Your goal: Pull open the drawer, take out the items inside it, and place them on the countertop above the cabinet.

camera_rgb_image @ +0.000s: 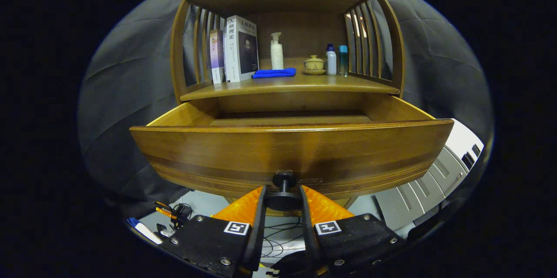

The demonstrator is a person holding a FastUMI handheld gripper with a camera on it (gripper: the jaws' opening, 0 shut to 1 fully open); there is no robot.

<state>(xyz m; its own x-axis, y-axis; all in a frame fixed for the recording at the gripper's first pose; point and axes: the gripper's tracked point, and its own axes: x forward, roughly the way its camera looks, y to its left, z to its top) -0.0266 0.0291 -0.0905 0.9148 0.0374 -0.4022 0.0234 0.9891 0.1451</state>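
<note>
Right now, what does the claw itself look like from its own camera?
The claw has two long narrow fingers, each mounted on a black block fastened with silver screws. Each block carries a small square black-and-white marker. Loose thin cables lie on the floor below.

The gripper is level and points straight ahead. Its two fingers run forward side by side, nearly parallel, converging slightly toward the tips. The jaws stand narrowly apart, closed to the width of the drawer knob, which sits between the fingertips. Each finger presses against one side of the knob's disc. Behind the fingers, the two finger mounts sit symmetrically to either side, each carrying a square marker.
</note>
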